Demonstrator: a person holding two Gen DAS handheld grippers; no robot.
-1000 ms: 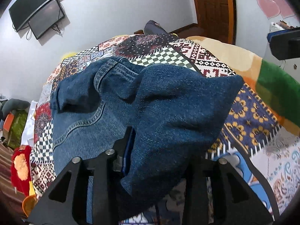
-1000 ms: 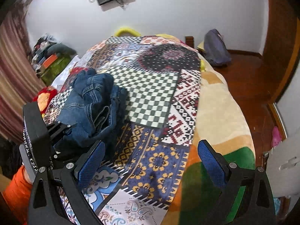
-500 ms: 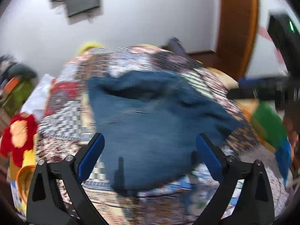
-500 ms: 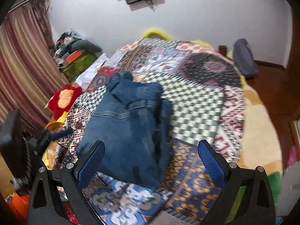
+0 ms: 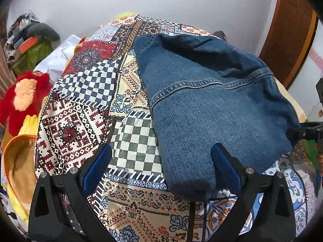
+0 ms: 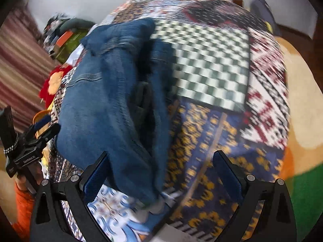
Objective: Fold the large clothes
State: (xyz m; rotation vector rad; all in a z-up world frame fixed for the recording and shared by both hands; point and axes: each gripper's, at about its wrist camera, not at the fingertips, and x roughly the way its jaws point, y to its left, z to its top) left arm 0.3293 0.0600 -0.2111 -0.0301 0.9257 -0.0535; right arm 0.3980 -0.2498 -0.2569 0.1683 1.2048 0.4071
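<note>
So your left gripper (image 5: 161,159) has just been opening: jaws wide, nothing pinched, the folded blue denim jeans (image 5: 212,104) lying centre-right of frame on the patchwork bedspread (image 5: 129,139). Right gripper (image 6: 161,167) is also spread and empty, jeans at centre-left. Fold looks laid down; next, probably grab the near edge and double it over.

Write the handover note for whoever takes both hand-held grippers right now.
Left hand-held gripper: open, jaws have just been opening, nothing pinched; the jeans' near end lies between them.
Right hand-held gripper: open, empty, over the jeans' near corner.
Jeans: folded into a bundle on the patchwork bedspread.
Done: folded over, released.
Left: probably tidy the loose layers visible in the right wrist view.
</note>
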